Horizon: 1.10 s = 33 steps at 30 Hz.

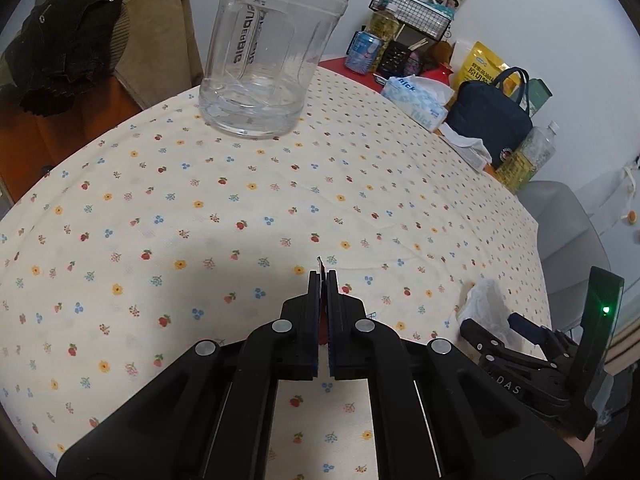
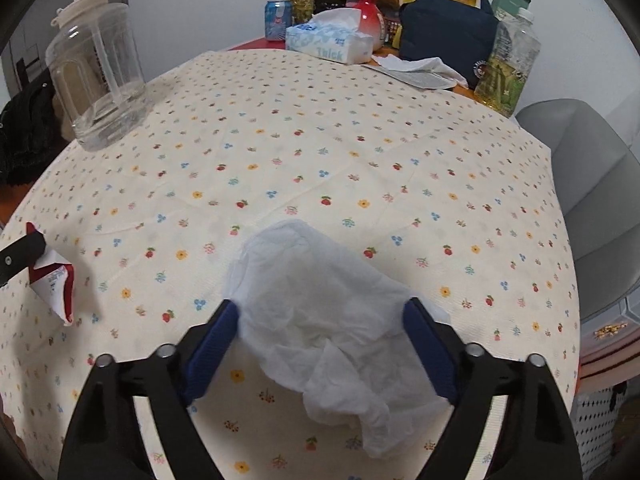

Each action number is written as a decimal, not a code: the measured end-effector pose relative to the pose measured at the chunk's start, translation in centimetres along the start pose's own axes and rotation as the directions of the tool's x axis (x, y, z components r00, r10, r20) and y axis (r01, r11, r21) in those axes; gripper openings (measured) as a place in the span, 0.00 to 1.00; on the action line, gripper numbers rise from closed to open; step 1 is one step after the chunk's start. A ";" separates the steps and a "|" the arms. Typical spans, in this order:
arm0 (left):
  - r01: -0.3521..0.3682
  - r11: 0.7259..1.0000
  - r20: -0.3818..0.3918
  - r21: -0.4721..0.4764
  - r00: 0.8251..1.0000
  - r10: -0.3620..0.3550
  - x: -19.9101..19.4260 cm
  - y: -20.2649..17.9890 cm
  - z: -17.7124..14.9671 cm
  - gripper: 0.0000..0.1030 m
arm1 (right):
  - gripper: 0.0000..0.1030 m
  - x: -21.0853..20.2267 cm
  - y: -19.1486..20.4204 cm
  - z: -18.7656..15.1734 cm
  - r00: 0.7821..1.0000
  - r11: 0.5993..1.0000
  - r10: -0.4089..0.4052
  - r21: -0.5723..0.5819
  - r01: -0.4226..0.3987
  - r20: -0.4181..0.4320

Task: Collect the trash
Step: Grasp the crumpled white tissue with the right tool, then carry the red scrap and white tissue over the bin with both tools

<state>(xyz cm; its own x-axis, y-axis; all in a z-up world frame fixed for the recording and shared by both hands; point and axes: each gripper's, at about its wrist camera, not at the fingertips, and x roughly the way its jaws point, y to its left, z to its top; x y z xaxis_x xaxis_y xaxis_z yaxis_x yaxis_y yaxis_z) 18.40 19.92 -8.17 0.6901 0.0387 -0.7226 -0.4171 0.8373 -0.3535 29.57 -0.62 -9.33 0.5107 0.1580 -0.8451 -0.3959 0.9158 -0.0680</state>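
A crumpled white tissue (image 2: 312, 264) lies on the flowered tablecloth (image 2: 320, 140) near the table's front edge. My right gripper (image 2: 320, 304) is open and straddles the tissue, whose edges reach both blue pads (image 2: 216, 340). In the left wrist view the right gripper (image 1: 494, 322) sits at the lower right with the tissue (image 1: 482, 296) between its fingers. My left gripper (image 1: 322, 276) is shut on a thin red-and-white wrapper (image 1: 322, 332). From the right wrist camera the wrapper (image 2: 54, 284) hangs from the left gripper's fingertip (image 2: 20, 252) at the left edge, just above the cloth.
A big clear plastic jug (image 1: 264, 60) stands at the far left of the table. A tissue box (image 1: 416, 100), a navy bag (image 1: 488, 116), cans and bottles crowd the back. A grey chair (image 1: 568, 232) is at the right, clothes (image 1: 72, 52) at the left.
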 end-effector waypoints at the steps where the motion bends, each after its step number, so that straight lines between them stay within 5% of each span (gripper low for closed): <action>1: -0.001 1.000 0.002 0.003 1.000 0.001 -0.1 -0.1 0.0 0.04 | 0.53 -0.1 -0.1 0.0 1.000 1.000 0.021 -0.003 -0.021 -0.001; 2: 0.001 1.000 0.003 0.005 1.000 -0.001 -0.2 -0.1 -0.1 0.04 | 0.34 -0.3 -0.1 0.0 0.999 0.999 0.041 -0.002 -0.041 -0.007; 4: 0.007 1.000 0.006 0.007 1.000 -0.007 -0.4 -0.4 -0.2 0.04 | 0.11 -0.8 -0.3 -0.1 0.999 0.999 0.052 0.004 -0.052 -0.018; 5: 0.011 1.000 0.008 0.010 1.000 -0.012 -0.5 -0.6 -0.2 0.04 | 0.09 -1.2 -0.5 -0.1 0.998 0.998 0.064 0.009 -0.064 -0.012; 21: 0.135 0.986 0.027 0.101 0.990 -0.138 -3.2 -7.0 -2.2 0.04 | 0.06 -10.0 -5.5 -4.1 0.970 0.966 0.204 0.135 -0.221 0.134; 33: 0.247 0.944 -0.039 0.220 0.969 -0.244 -4.1 -14.2 -6.2 0.04 | 0.06 -15.9 -11.8 -10.0 0.963 0.947 0.150 0.247 -0.205 0.223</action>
<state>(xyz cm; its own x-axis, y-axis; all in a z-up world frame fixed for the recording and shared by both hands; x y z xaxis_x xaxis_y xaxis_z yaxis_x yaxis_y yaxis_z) 17.81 4.43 -3.89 0.7477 -0.1879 -0.6369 -0.0935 0.9198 -0.3812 18.52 -17.65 -0.33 0.6025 0.3723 -0.7060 -0.2908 0.9261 0.2402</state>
